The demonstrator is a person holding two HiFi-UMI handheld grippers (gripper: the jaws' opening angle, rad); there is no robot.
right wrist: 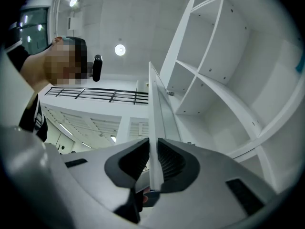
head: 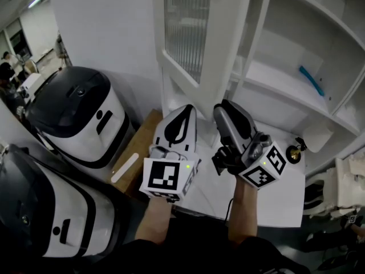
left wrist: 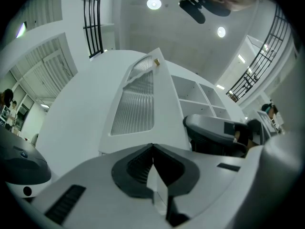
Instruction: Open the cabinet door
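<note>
The white cabinet door (head: 197, 39) with a ribbed glass pane stands swung out from the open white cabinet (head: 296, 44). My dark grey right gripper (head: 223, 108) is shut on the door's lower edge. In the right gripper view the thin door edge (right wrist: 155, 109) runs up between the pads of the right gripper (right wrist: 152, 144), which press on it. My white left gripper (head: 187, 110) sits just left of it, below the door, shut with nothing in it. In the left gripper view the tips of the left gripper (left wrist: 152, 147) meet under the door (left wrist: 138, 104), with the right gripper (left wrist: 214, 132) beside them.
Two white and black machines (head: 74, 113) (head: 45, 210) stand at the left, with a wooden board (head: 137, 147) beside them. A blue item (head: 311, 80) lies on a cabinet shelf. A small brass fitting (head: 295, 151) sits on the white top (head: 274, 193). People (head: 8, 67) are far left.
</note>
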